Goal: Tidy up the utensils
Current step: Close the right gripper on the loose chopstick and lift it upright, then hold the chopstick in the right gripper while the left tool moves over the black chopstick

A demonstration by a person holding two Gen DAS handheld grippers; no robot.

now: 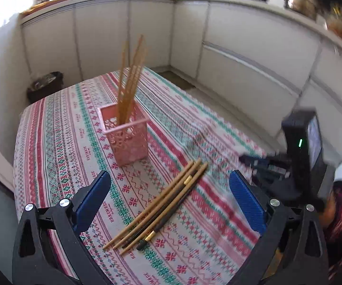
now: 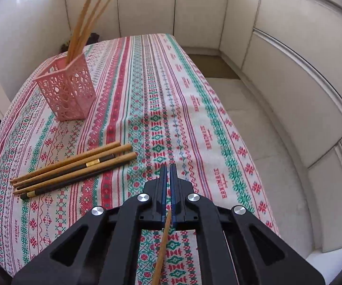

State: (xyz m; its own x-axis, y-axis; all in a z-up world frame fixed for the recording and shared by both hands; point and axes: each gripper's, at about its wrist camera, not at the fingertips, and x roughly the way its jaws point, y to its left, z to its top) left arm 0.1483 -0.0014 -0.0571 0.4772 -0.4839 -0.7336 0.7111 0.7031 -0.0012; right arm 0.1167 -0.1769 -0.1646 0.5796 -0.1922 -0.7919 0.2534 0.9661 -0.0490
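Chopsticks (image 1: 157,210) lie bundled on the patterned table (image 1: 59,142) between the wide-spread blue fingers of the left gripper (image 1: 169,197), near a pink holder (image 1: 125,134) with more upright. Right view: right gripper (image 2: 168,178) clenched on one bamboo chopstick (image 2: 162,249), loose bundle to its left.

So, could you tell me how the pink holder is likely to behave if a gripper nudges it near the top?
The pink holder is tall, narrow and perforated, so it probably weighs little and may slide on the tablecloth. The long wooden chopsticks lean well above its rim, likely raising its balance point, so a high push could tip it.
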